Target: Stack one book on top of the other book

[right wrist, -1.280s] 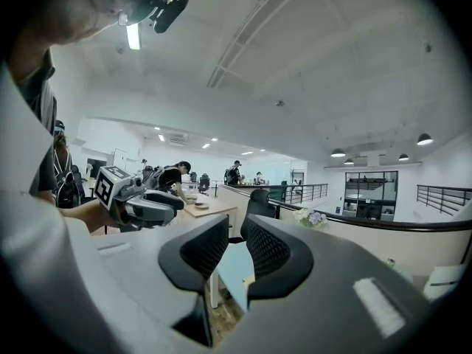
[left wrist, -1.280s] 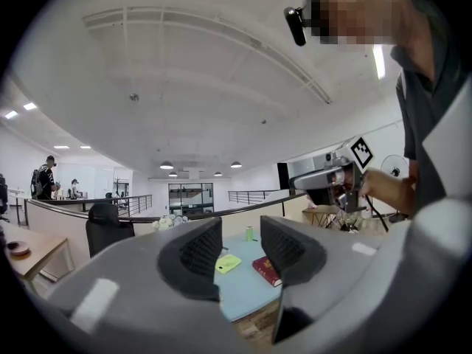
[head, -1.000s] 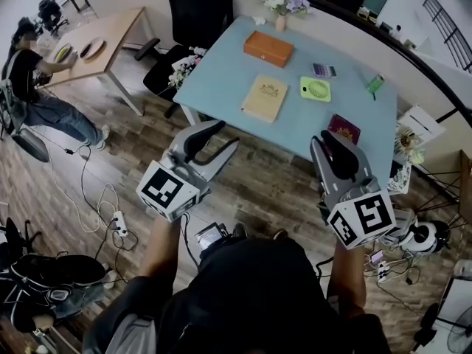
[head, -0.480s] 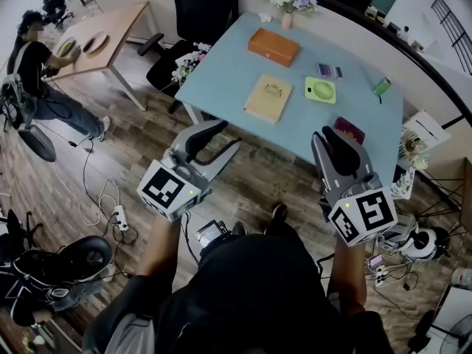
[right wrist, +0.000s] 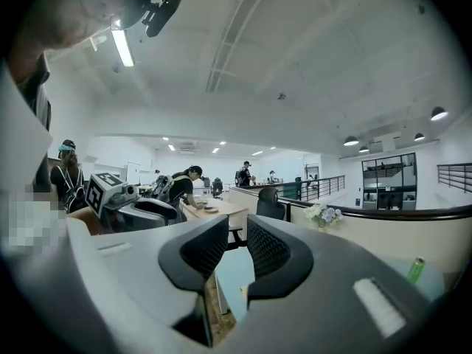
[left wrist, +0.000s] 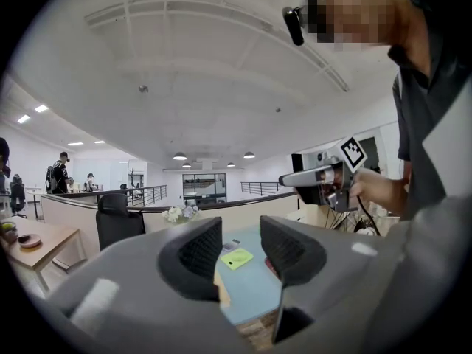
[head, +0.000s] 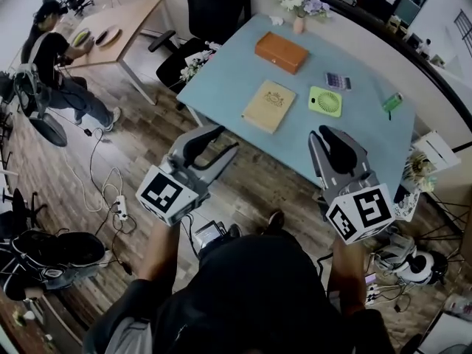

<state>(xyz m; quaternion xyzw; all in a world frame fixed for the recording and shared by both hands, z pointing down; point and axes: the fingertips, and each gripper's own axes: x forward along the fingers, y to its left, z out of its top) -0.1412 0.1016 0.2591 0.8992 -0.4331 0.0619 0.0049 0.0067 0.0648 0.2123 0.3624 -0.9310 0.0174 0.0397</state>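
Observation:
A tan book (head: 269,105) lies flat on the light blue table (head: 228,80), near its front edge. An orange book-like box (head: 282,52) sits farther back. No second book shows in the head view; a dark red sliver (left wrist: 269,267) peeks past the left gripper's finger. My left gripper (head: 219,143) hovers over the floor short of the table, open and empty. My right gripper (head: 331,140) is held over the table's near right edge, jaws a little apart, nothing between them. Each gripper view looks across the table: left gripper (left wrist: 241,245), right gripper (right wrist: 237,245).
On the table are a green fan (head: 325,101), a calculator (head: 336,80), a small green item (head: 391,102) and a flower vase (head: 299,22). A black chair (head: 214,9) stands behind it. Cables (head: 99,198) cross the wood floor. A seated person (head: 63,80) works at a wooden desk on the left.
The view has shifted toward the table, and both grippers have come closer to its front edge. The dark red book seen by the right gripper earlier is now hidden behind it.

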